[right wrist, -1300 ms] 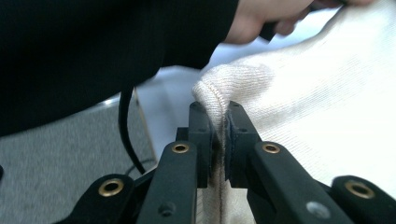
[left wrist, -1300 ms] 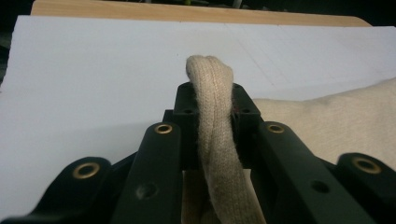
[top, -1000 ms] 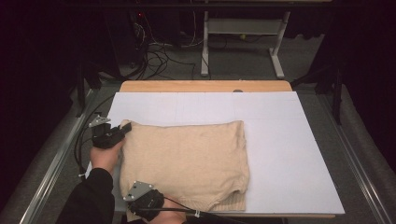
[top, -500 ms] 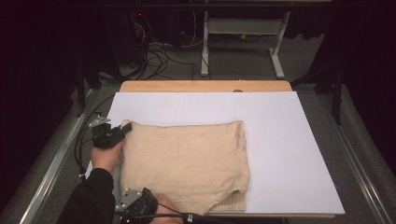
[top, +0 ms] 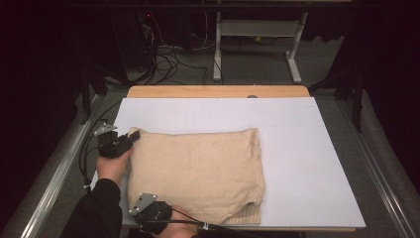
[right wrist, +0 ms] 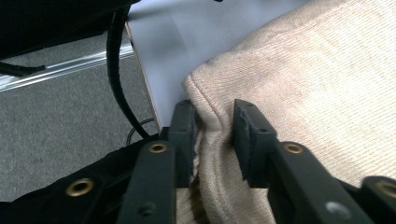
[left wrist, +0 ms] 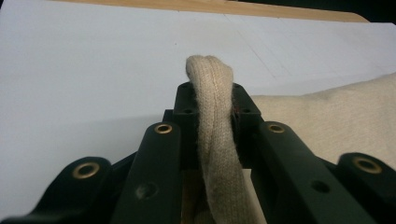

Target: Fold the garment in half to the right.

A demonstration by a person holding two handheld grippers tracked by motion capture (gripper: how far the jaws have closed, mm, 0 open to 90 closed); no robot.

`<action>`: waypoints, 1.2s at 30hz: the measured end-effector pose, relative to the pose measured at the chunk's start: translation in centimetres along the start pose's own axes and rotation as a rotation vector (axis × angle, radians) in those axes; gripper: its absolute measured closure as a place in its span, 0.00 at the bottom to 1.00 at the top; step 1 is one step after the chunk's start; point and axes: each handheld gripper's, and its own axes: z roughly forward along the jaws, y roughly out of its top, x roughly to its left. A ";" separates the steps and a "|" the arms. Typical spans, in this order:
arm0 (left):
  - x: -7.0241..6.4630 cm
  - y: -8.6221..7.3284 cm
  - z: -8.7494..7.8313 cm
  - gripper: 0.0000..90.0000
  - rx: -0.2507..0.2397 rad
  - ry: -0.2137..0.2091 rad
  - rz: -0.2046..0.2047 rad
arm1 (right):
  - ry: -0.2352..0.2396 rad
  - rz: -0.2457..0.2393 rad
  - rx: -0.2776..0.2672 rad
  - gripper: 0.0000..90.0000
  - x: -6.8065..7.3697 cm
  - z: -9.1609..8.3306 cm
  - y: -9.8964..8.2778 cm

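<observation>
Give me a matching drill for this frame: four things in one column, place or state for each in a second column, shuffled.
Things:
1. beige knitted sweater
2. left gripper
3. right gripper
4. bare wooden strip of the table

Places or states:
A. along the far edge, beyond the white sheet
B. folded flat on the white sheet
C. clamped on a bunched fold at the far left corner
D. jaws astride the hem at the near corner

Pairs: 1-B, 2-C, 3-D, 4-A
</observation>
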 end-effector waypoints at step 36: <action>-0.7 0.8 -0.4 0.85 -0.060 -0.031 -0.005 | -0.034 0.081 -0.232 0.95 -2.8 -6.3 0.8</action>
